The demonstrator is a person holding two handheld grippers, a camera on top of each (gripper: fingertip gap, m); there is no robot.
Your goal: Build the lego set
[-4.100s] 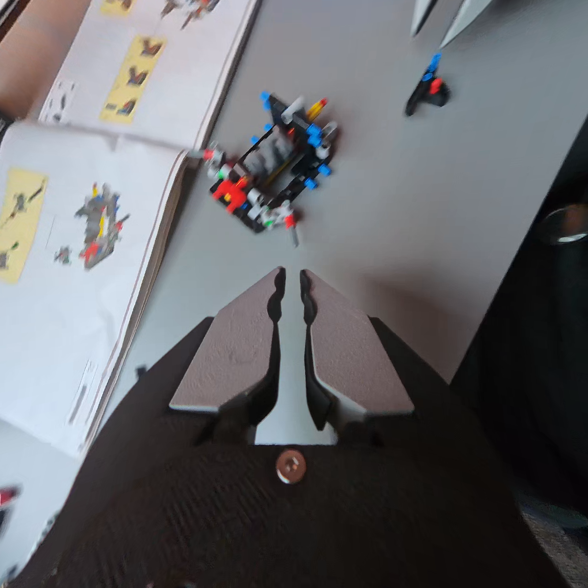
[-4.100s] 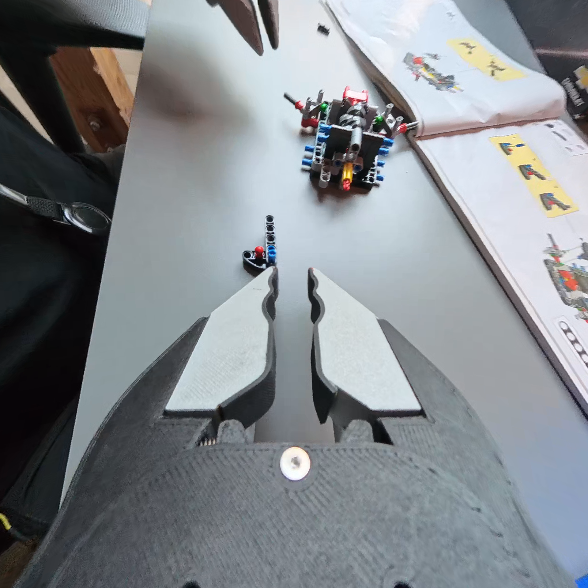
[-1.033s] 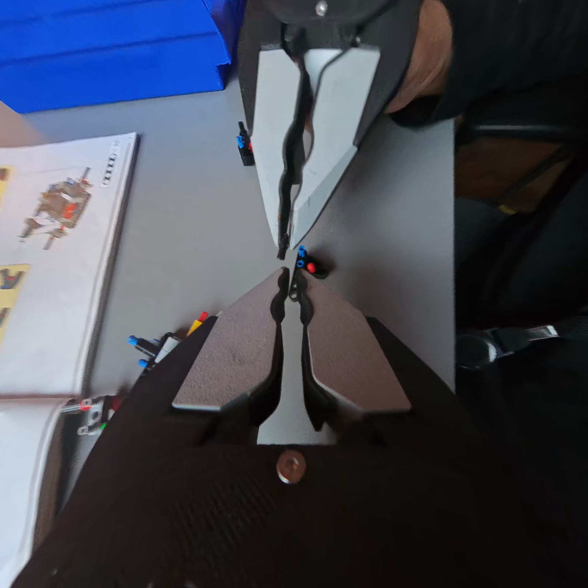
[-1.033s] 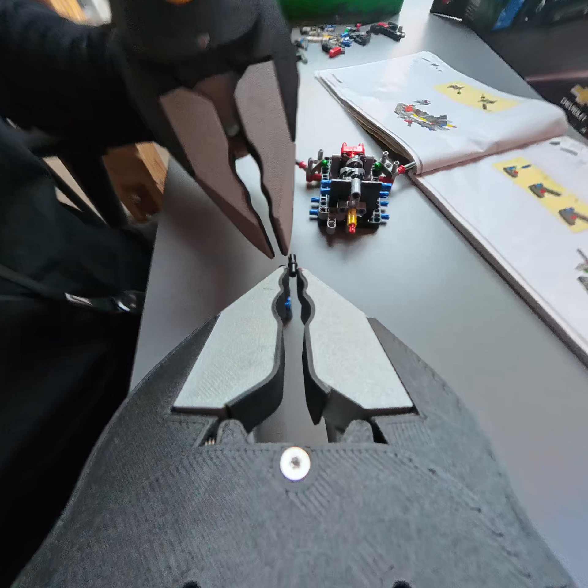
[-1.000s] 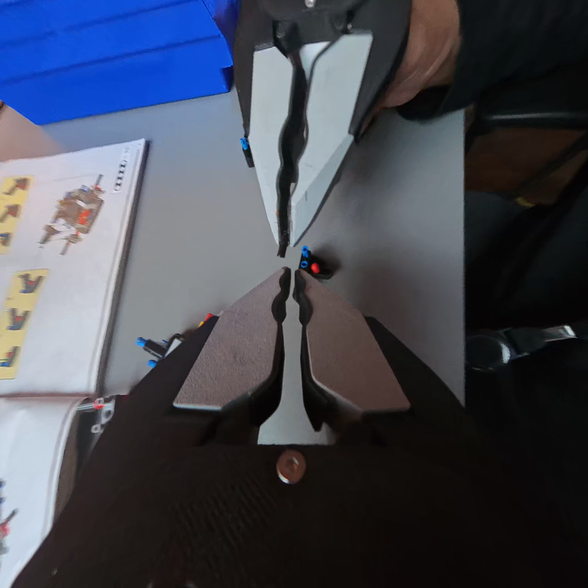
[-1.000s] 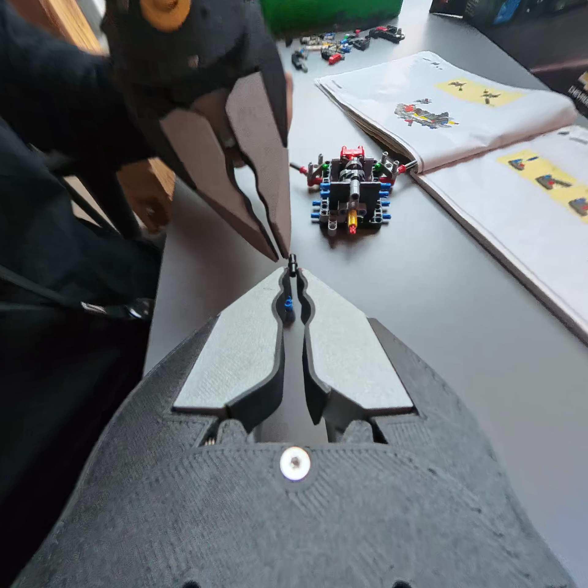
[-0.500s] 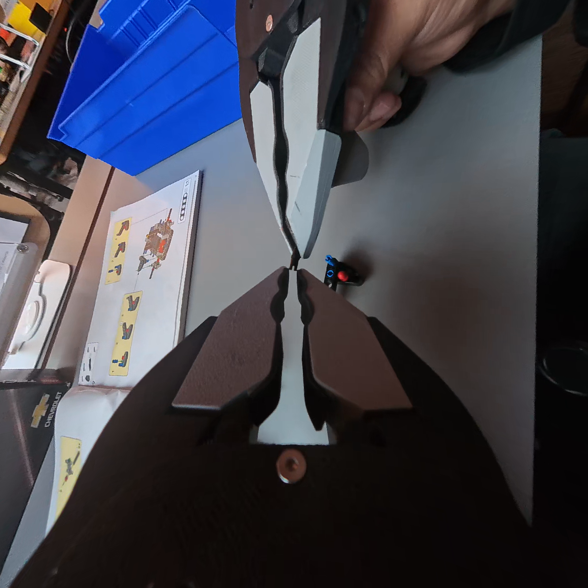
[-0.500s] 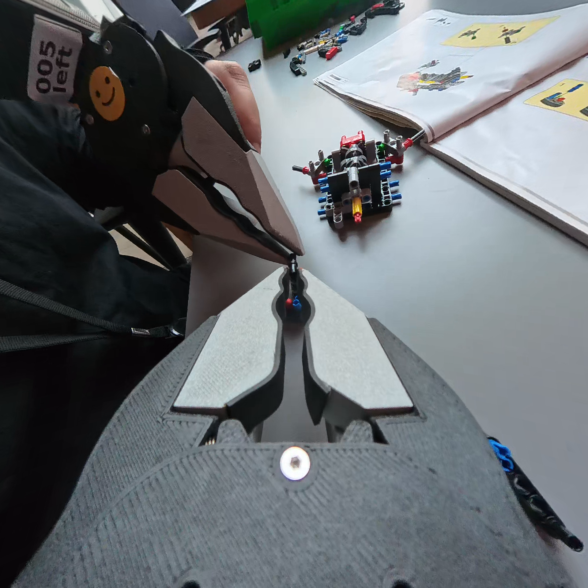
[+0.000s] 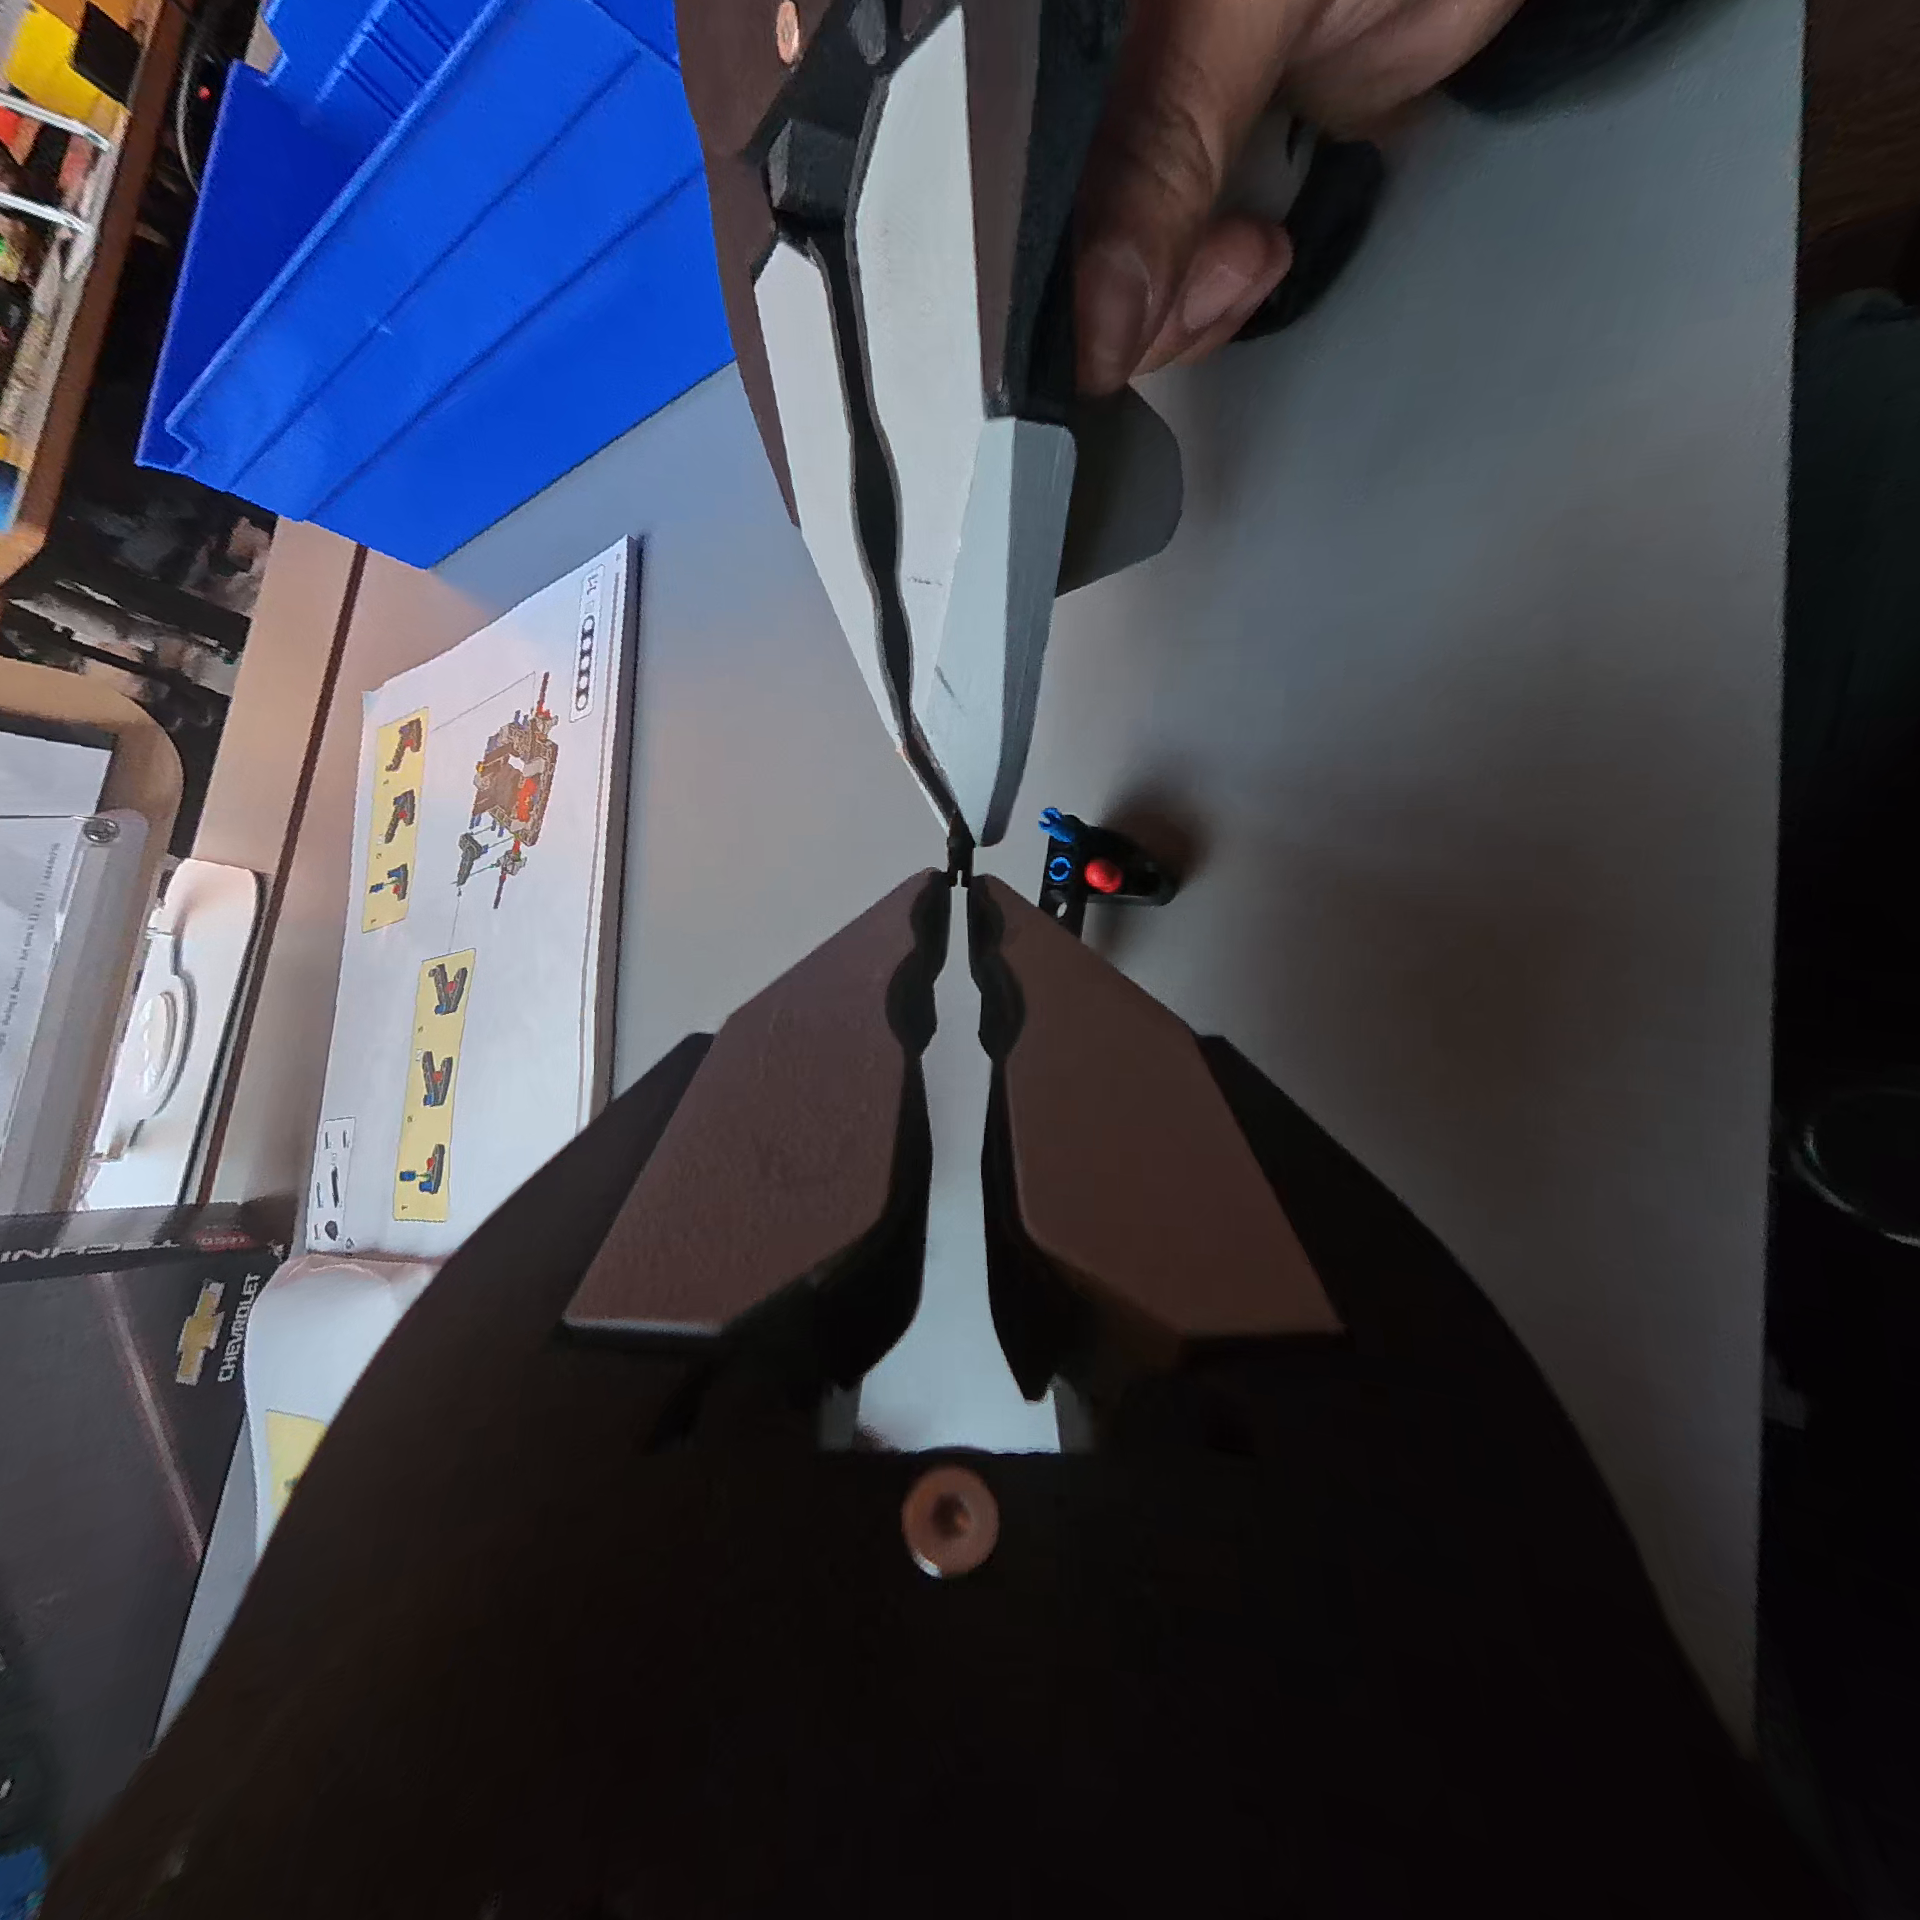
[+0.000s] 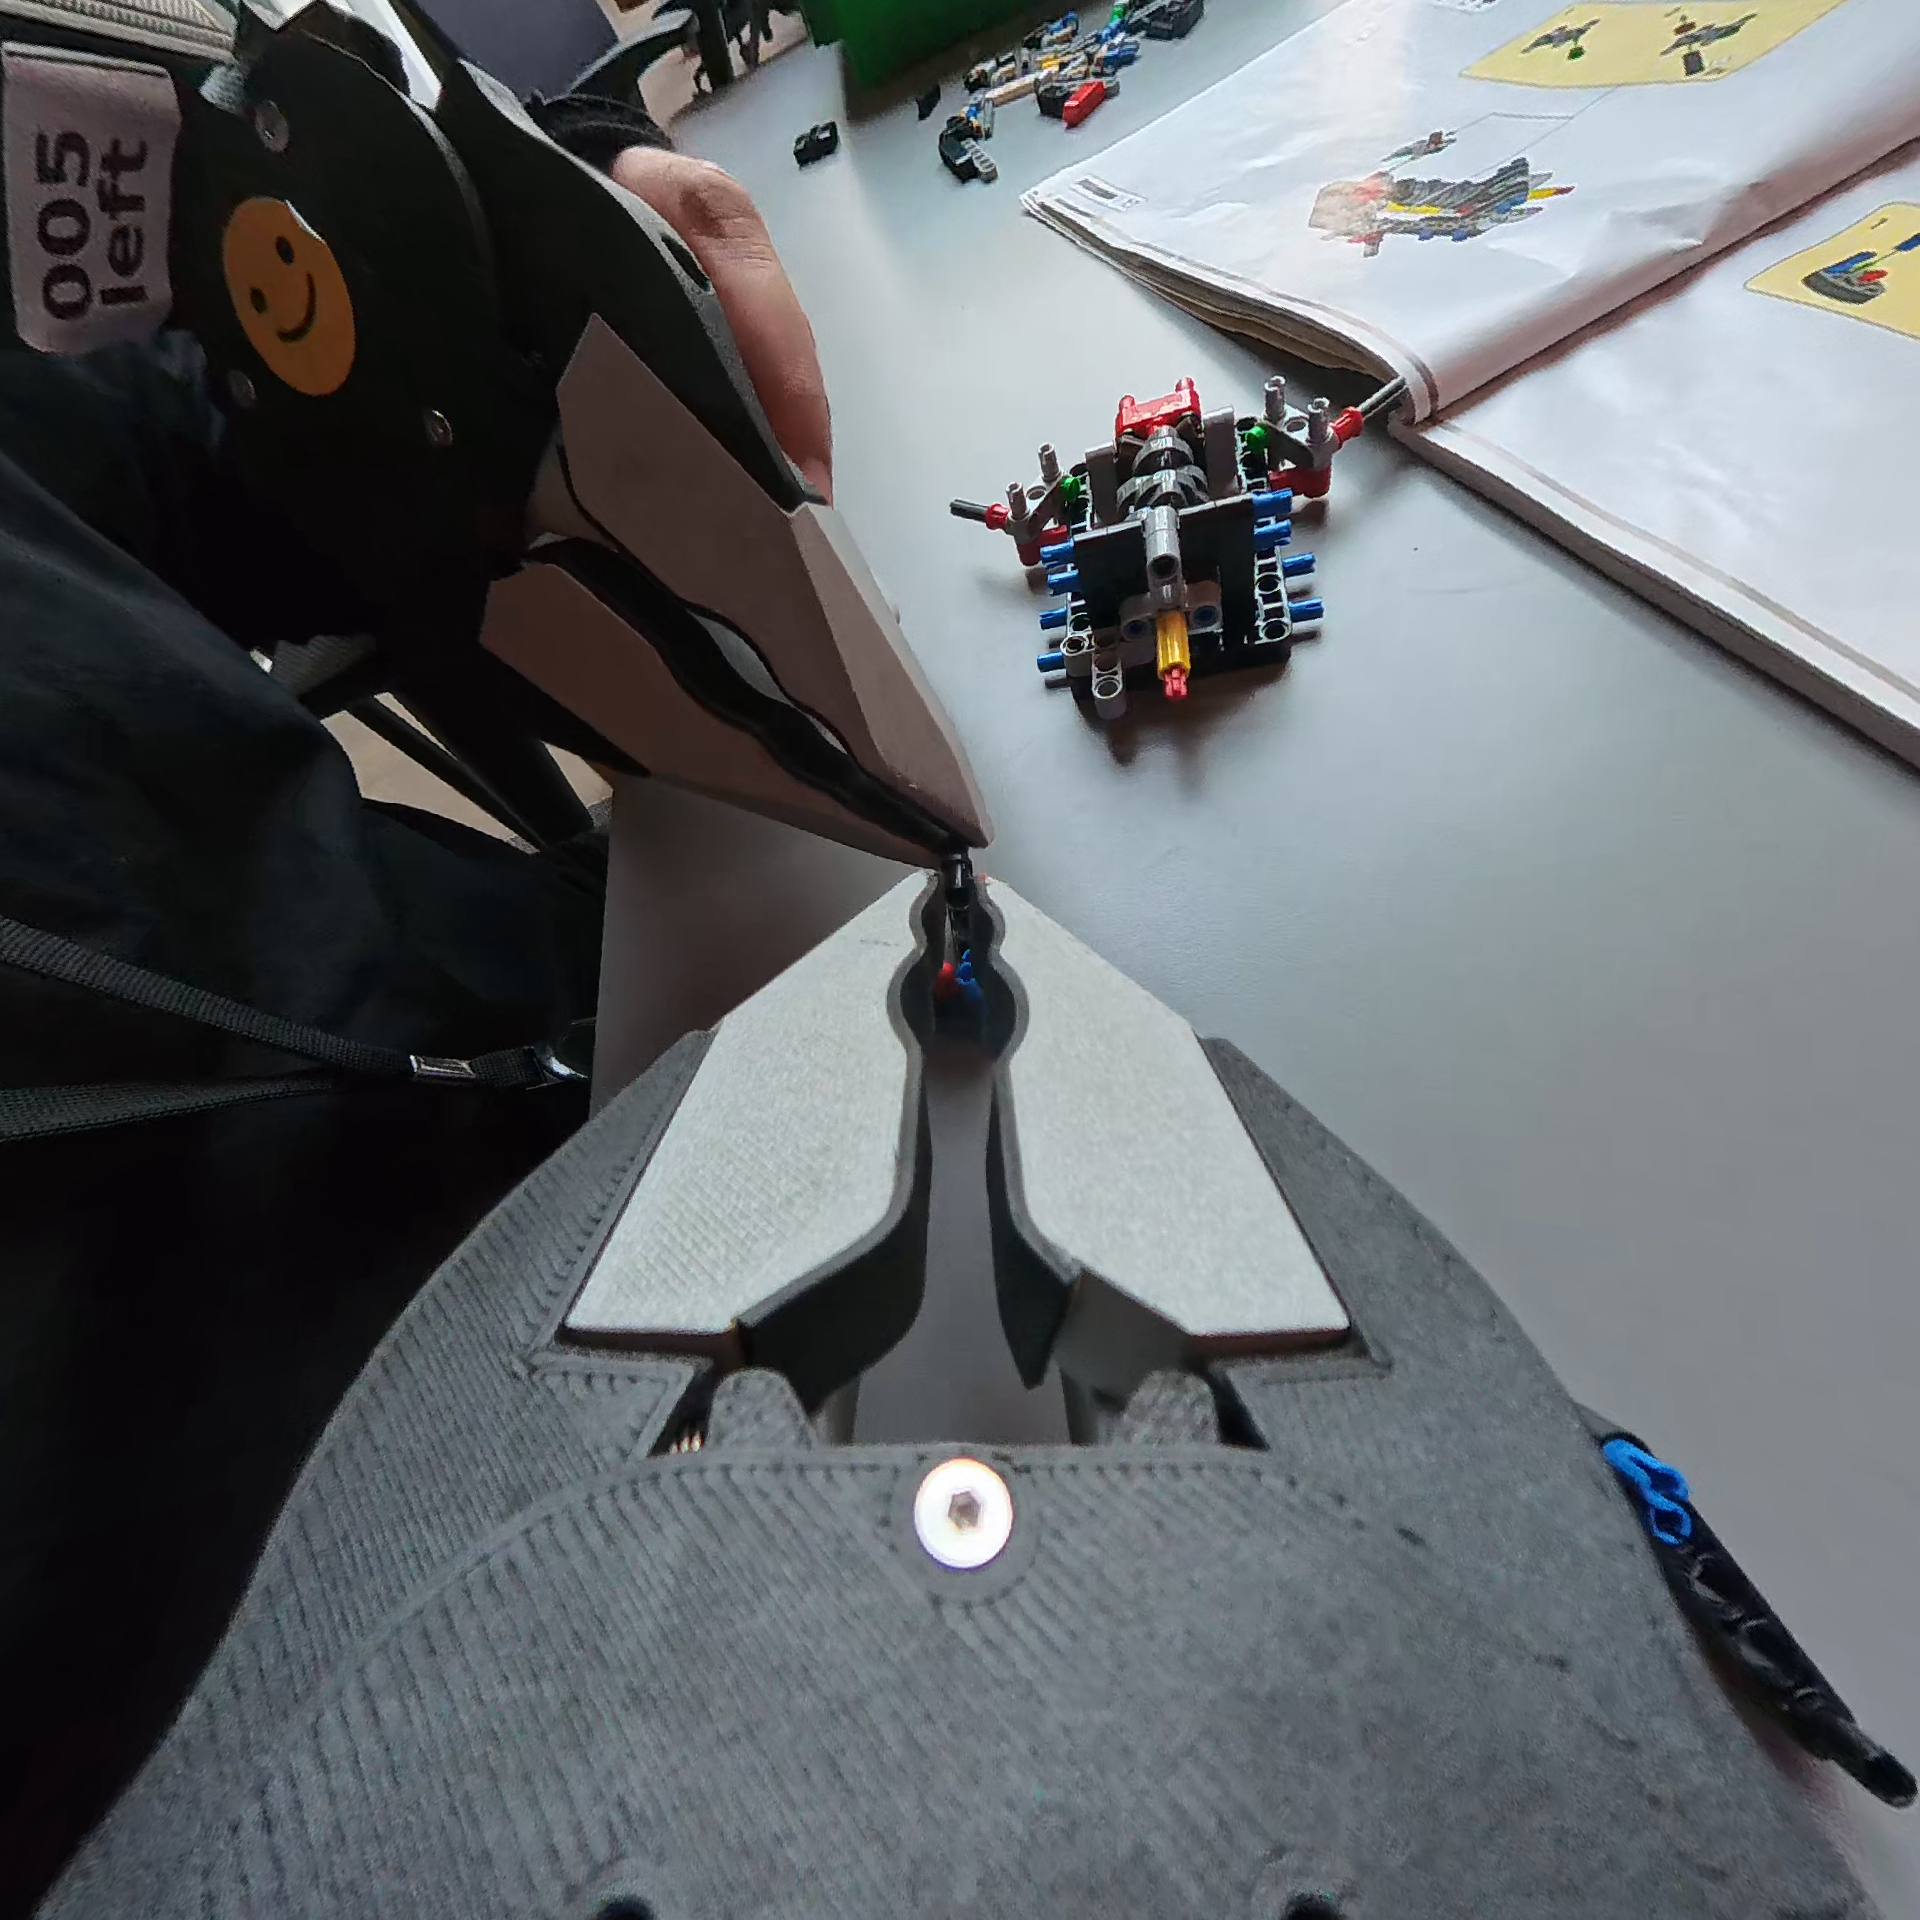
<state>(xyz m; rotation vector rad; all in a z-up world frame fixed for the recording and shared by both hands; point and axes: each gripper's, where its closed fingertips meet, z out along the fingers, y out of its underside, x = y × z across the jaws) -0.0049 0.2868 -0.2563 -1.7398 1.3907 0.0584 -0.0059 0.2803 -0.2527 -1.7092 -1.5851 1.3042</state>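
Observation:
My left gripper (image 9: 954,885) and my right gripper (image 10: 956,891) meet tip to tip above the grey table (image 9: 1403,727). A small black pin (image 10: 954,871) sits between them, and each gripper is shut on one end of it; it also shows in the left wrist view (image 9: 957,858). The right gripper (image 9: 961,826) comes in from the top of the left wrist view. The left gripper (image 10: 961,834) comes in from the upper left of the right wrist view. A black L-shaped piece with blue and red pins (image 9: 1101,883) lies on the table just beneath. The partly built model (image 10: 1174,551) stands farther off.
The open instruction booklet (image 10: 1558,239) lies right of the model and also shows in the left wrist view (image 9: 488,883). Loose pieces (image 10: 1039,94) lie far back. A black beam with a blue pin (image 10: 1756,1631) lies by my right gripper. Blue bins (image 9: 447,281) stand beyond the booklet. The tips of both grippers are at nearly the same place.
The grippers have come together tip to tip. My left jaws have closed on the free end of the pin that the right gripper was holding. Both have tilted since a second ago.

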